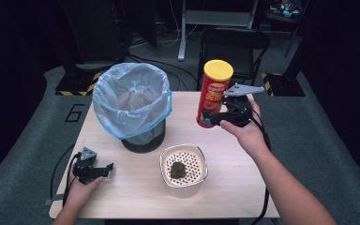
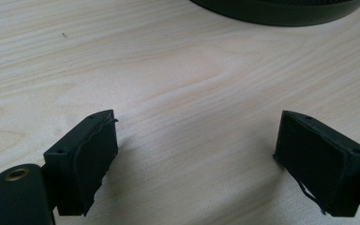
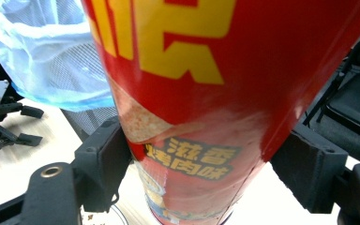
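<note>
pale wood runs under everything here, and nearest the person the left gripper (image 1: 104, 168) rests low on the table (image 1: 136, 197) with its jaws spread wide and nothing but bare boards between them; the left gripper view shows the same gap, the pads (image 2: 91, 161) apart over the grain. just past it, toward the middle, sits a white strainer basket (image 1: 183, 169) with a dark clump (image 1: 177, 169) of scraps lying in it. further on, to the right, the right gripper (image 1: 214, 118) is pinching the red chip can (image 1: 213, 93) near its lower end, and the can hangs clear of the table, tilted a little, its yellow lid (image 1: 218, 69) on top. in the right gripper view the pads (image 3: 104, 159) press on either side of the red can (image 3: 225, 93). beyond, left of the can, stands the black mesh bin (image 1: 132, 105) lined with a pale blue bag (image 1: 110, 101), mouth open.

as i judge it, the work is about midway: the can is gripped and lifted, but it is still well to the right of the bin. what remains is carrying it over the bag's mouth and letting go. the strainer's scraps look untouched.
</note>
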`<state>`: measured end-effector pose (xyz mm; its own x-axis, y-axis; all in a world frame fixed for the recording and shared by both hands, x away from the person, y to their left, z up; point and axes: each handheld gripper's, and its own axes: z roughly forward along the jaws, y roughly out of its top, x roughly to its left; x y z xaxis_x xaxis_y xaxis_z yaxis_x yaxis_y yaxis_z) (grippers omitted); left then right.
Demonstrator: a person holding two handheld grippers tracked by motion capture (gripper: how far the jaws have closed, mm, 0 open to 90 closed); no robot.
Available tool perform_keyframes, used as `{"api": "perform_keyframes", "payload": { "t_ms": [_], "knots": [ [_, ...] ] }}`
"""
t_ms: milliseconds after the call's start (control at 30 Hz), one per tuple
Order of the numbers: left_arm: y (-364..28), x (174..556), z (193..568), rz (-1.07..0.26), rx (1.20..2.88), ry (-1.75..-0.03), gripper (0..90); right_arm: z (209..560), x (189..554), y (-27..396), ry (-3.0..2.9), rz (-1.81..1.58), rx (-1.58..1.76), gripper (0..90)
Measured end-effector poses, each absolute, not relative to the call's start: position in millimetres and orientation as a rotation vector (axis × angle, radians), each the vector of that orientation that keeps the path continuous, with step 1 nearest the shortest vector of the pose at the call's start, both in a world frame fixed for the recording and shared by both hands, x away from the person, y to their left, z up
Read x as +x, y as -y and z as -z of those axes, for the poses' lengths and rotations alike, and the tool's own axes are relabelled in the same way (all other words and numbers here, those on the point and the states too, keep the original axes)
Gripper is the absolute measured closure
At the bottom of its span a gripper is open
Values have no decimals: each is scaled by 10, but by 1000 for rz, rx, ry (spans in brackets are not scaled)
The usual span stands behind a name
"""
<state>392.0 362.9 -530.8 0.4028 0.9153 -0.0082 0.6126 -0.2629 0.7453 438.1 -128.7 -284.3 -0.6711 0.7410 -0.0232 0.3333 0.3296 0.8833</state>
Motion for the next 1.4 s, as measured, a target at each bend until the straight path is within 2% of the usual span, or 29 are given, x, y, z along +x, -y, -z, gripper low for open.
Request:
{"api": "perform_keyframes", "payload": {
  "t_ms": [900,1400],
  "knots": [
    [-3629,3923,5309,-578,1979,-1299,131,2217,4451,658,-2218,-1387,795,234],
    [-3629,3924,5309,-578,1979,-1300,131,1984,4511,215,-2235,-1400,737,234]
  ]
}}
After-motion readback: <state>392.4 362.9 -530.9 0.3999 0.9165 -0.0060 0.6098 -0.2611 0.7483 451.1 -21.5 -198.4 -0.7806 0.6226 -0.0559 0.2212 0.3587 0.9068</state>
